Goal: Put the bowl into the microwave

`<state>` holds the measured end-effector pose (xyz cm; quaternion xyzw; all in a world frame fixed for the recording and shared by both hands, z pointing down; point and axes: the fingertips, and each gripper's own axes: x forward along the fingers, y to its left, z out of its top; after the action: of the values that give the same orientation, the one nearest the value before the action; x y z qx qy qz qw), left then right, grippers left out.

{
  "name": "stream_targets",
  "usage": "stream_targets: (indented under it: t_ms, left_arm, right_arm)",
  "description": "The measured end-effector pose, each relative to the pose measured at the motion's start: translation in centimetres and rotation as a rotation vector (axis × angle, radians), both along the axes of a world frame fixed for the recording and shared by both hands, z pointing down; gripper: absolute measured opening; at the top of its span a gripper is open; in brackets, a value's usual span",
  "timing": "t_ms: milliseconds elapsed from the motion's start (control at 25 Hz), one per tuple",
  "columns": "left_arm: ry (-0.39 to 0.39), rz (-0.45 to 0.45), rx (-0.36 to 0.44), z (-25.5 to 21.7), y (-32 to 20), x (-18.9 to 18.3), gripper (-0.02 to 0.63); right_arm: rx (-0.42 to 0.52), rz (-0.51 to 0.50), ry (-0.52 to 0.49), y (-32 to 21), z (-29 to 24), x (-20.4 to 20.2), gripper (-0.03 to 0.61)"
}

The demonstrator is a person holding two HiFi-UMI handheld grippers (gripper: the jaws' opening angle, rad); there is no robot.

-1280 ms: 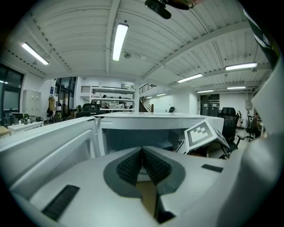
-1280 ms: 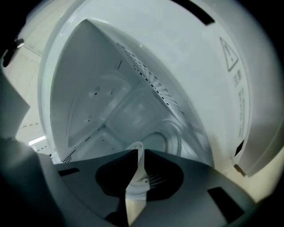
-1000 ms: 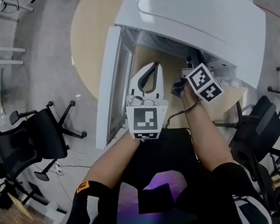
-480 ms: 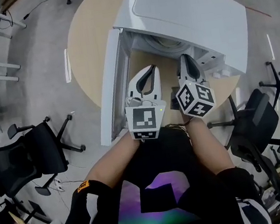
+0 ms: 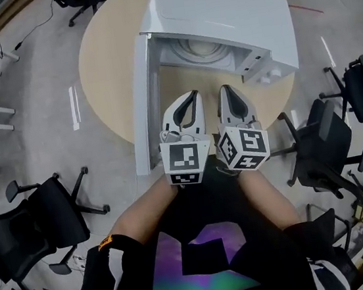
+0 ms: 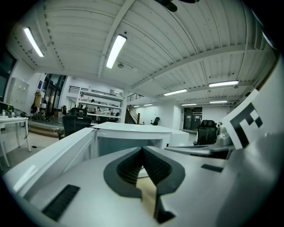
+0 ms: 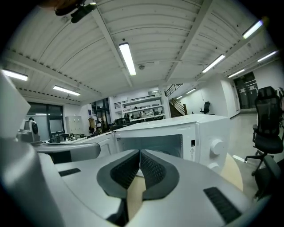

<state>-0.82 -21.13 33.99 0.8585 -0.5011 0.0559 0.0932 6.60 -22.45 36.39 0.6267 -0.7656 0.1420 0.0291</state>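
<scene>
Head view: one microwave (image 5: 217,10) stands straight ahead of the two grippers, its door (image 5: 142,106) open ahead-left of the left gripper (image 5: 193,96). One round white bowl (image 5: 199,48), as I judge it, sits inside, ahead of the nearer right gripper (image 5: 226,89). Both grippers are closed on nothing.

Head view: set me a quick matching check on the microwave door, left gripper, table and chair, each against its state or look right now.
Column one:
1. microwave door
2. left gripper
3. table
4. chair

Column two:
A. black, on the floor
B. swung open
C. jaws together, nothing between them
D. round, tan

Pairs: 1-B, 2-C, 3-D, 4-A
</scene>
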Motion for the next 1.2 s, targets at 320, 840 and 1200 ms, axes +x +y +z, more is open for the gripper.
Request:
stream_targets:
  t_ms: [320, 840, 1200]
  left_arm:
    - [0.009, 0.082, 0.027, -0.6, 5.3, -1.4, 0.044]
    - [0.039, 0.152, 0.027, -0.3, 10.9, -1.8, 0.044]
    - [0.017, 0.138, -0.018, 1.1, 15.9, -0.7, 0.043]
  right_arm:
    - [0.015, 0.075, 0.022, 6.0, -1.0, -0.7, 0.021]
    - [0.009, 0.108, 0.05, 13.2, -1.6, -0.2, 0.02]
    - [-0.019, 0.08, 0.047, 18.4, -0.5, 2.1, 0.018]
